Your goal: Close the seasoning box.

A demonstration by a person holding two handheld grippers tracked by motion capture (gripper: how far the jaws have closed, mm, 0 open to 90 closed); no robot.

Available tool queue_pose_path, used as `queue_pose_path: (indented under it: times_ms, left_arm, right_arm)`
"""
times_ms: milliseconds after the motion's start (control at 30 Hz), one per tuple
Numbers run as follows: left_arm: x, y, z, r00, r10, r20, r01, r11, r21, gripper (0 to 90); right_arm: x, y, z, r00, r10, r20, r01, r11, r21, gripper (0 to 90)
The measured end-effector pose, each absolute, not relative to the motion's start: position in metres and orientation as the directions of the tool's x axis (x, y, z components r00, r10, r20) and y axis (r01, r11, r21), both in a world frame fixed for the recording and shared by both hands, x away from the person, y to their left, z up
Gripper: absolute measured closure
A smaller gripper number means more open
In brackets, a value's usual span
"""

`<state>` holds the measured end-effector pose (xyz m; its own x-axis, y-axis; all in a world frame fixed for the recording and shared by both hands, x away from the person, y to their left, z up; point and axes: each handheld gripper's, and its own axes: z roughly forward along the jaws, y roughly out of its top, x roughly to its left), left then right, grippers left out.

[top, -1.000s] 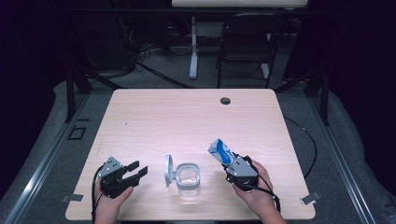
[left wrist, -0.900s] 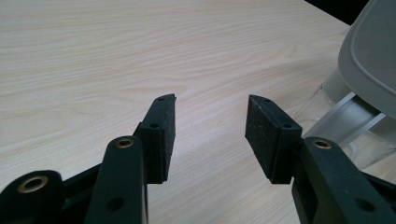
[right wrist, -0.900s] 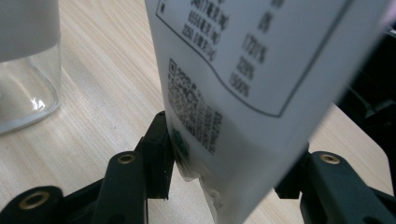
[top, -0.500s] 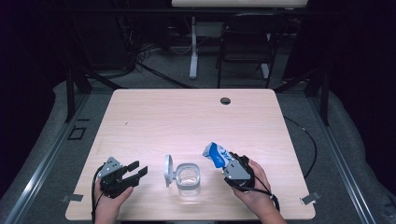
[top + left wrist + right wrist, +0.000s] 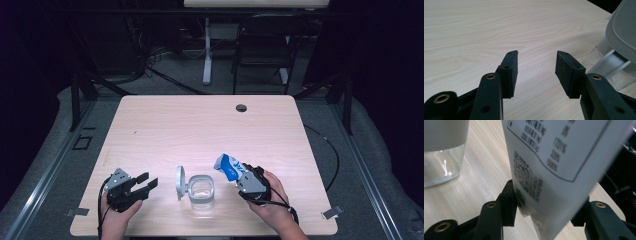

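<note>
A clear glass jar (image 5: 202, 192) stands near the table's front edge, its grey hinged lid (image 5: 180, 183) swung open to the left. My right gripper (image 5: 239, 175) is shut on a blue and white pouch (image 5: 227, 166), tilted toward the jar from the right. In the right gripper view the pouch's white back (image 5: 554, 165) with printed text sits between the jaws, and the jar (image 5: 439, 167) shows at upper left. My left gripper (image 5: 146, 182) rests open left of the jar, nothing between its pads (image 5: 511, 72); the lid (image 5: 622, 30) and the jar (image 5: 609, 65) appear at that view's right.
The light wooden table (image 5: 210, 130) has a round cable hole (image 5: 241, 107) near its far edge. Black cables trail from both grippers. A chair (image 5: 262, 50) and table legs stand on the floor beyond the far edge.
My right gripper has carried the pouch a little leftward, closer to the jar, and tilted it more. The left gripper and the jar have not moved.
</note>
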<state>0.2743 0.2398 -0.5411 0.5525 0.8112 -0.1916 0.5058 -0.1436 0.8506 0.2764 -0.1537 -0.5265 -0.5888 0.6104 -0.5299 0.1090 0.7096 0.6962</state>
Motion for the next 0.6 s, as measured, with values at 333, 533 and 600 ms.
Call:
queue_pose_path:
  times_ms: [333, 533, 600]
  left_arm:
    - [0.2743, 0.2402, -0.5411, 0.551, 0.812, -0.191, 0.508, -0.146, 0.849, 53.4]
    - [0.2748, 0.2399, -0.5419, 0.552, 0.812, -0.191, 0.511, -0.148, 0.847, 53.4]
    - [0.2748, 0.2402, -0.542, 0.553, 0.811, -0.191, 0.512, -0.15, 0.846, 53.4]
  right_arm:
    - [0.2758, -0.1525, -0.5211, -0.613, 0.548, -0.569, 0.082, 0.761, 0.644, 50.3]
    - [0.275, -0.1506, -0.5185, -0.638, 0.506, -0.58, 0.07, 0.788, 0.612, 50.3]
    - [0.2745, -0.149, -0.5184, -0.647, 0.482, -0.591, 0.061, 0.805, 0.591, 50.3]
